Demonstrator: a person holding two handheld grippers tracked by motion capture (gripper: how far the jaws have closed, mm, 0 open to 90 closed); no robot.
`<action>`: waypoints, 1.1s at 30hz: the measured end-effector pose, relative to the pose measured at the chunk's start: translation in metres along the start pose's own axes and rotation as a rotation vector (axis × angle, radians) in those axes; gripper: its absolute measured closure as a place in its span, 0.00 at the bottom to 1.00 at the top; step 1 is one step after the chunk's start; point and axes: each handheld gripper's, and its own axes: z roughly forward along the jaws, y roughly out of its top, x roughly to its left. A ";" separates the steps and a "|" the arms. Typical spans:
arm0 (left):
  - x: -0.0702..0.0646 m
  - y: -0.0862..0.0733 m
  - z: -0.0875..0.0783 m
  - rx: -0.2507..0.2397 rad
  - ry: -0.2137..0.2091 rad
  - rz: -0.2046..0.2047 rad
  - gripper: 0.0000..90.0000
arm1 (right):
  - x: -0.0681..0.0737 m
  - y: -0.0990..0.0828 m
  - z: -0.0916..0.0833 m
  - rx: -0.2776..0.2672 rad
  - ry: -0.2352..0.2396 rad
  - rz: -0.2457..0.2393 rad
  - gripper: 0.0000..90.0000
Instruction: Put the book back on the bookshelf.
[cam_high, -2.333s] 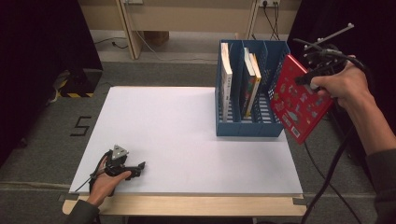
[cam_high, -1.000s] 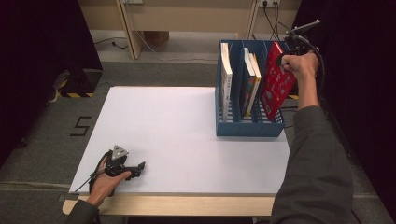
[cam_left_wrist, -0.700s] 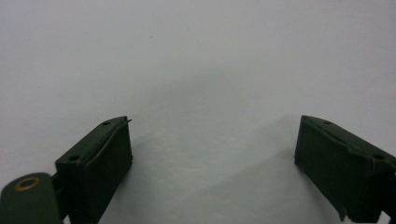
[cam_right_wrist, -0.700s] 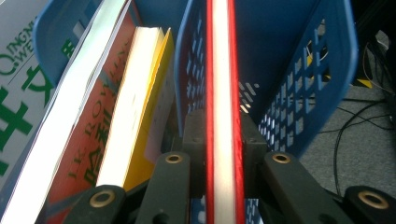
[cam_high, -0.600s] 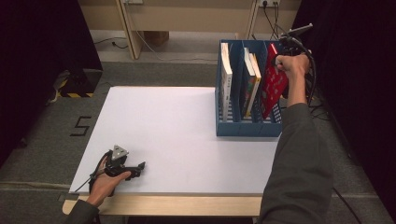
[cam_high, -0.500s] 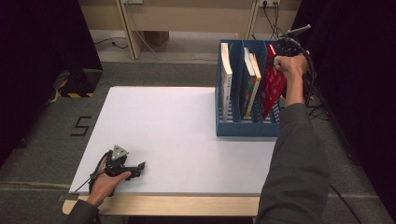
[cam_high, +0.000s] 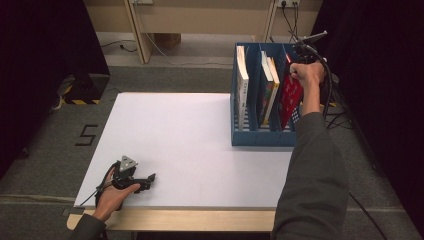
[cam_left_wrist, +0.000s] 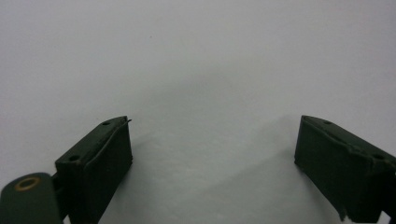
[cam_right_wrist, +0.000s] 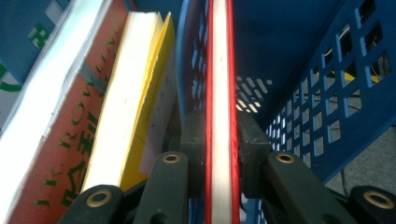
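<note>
A thin red book (cam_high: 290, 96) stands in the rightmost slot of the blue file rack (cam_high: 260, 138) at the table's far right. My right gripper (cam_high: 298, 67) reaches down into that slot and is shut on the red book (cam_right_wrist: 219, 93), a black pad pressed on each cover. Its jaws have just been opening slightly, with the book still between them. My left gripper (cam_high: 148, 179) rests on the white table (cam_high: 190, 145) near the front left corner. In the left gripper view its jaws (cam_left_wrist: 212, 158) stand wide open over bare tabletop.
The rack also holds a white-spined book (cam_high: 242, 85) in its left slot and a yellow-covered book (cam_high: 270, 87) in the middle slot, which leans beside the held book (cam_right_wrist: 140, 93). Cables trail on the floor behind and right of the rack.
My right hand has carried the red book from beside the rack into its rightmost slot and lowered it deeper. The left hand has stayed still.
</note>
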 end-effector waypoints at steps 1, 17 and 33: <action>0.000 0.000 0.000 0.000 0.000 0.000 0.11 | 0.000 0.000 -0.001 -0.006 0.003 0.006 0.85; 0.000 -0.001 0.000 -0.002 0.000 0.002 0.11 | 0.000 -0.025 -0.028 -0.004 0.075 -0.072 0.71; 0.000 -0.001 0.000 -0.001 0.000 0.002 0.11 | -0.001 -0.046 -0.035 -0.010 0.067 -0.114 0.80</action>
